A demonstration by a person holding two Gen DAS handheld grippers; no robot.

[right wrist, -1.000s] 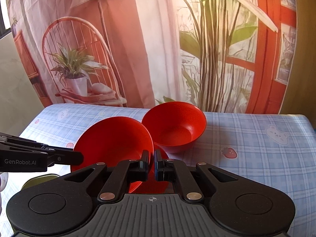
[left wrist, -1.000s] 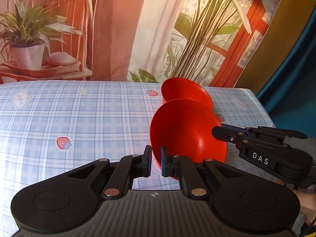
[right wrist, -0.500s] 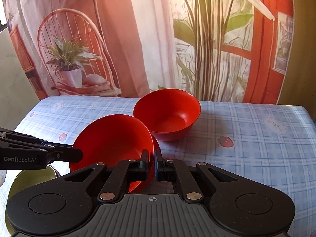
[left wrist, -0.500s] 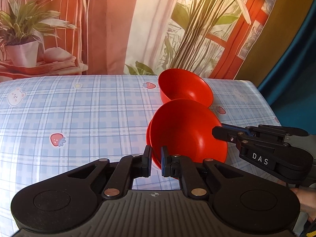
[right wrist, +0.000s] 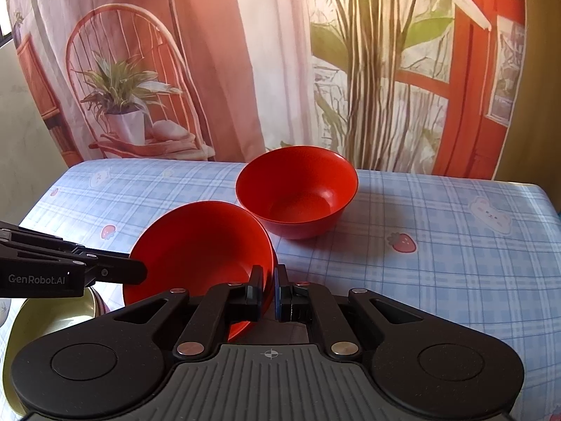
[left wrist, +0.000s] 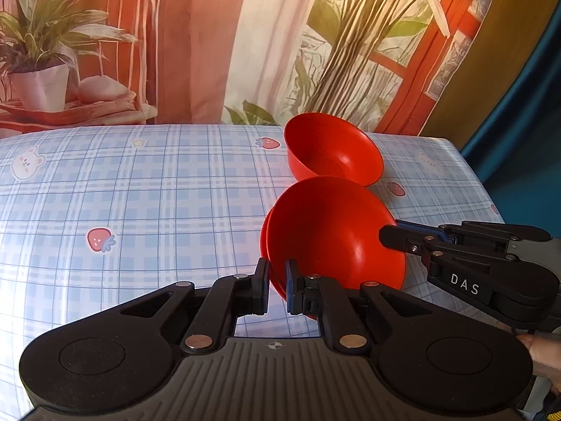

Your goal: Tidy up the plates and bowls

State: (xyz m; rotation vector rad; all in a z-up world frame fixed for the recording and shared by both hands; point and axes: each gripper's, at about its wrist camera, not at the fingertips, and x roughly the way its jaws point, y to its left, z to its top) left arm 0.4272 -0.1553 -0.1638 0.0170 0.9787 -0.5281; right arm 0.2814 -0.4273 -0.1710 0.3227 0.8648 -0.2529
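You have the tilted red bowl (left wrist: 333, 235) pinched from two sides: your left gripper (left wrist: 277, 286) is closed down to a narrow slot on the near part of its rim, and your right gripper (right wrist: 267, 289) is closed the same way on the rim at the opposite side, so the bowl hangs between them, tipped on edge above the tabletop (left wrist: 157, 193) toward its right side. In the left wrist view a second red edge shows just behind the held rim; it may be another piece nested there, but you cannot tell from these views. The second red bowl (right wrist: 298, 189) sits upright on the tabletop just beyond the held one, nearer the far edge, and the two look close but apart. A pale green dish (right wrist: 52, 312) shows at the near left corner of the right wrist view, partly hidden by the gripper. Judge the bowl as light, stiff and smooth, likely plastic, so the thin rim is the only real hold and a glossy wall could slide in the pads if you twist. Keep both pinches square on the rim while you lower it into the upright bowl.
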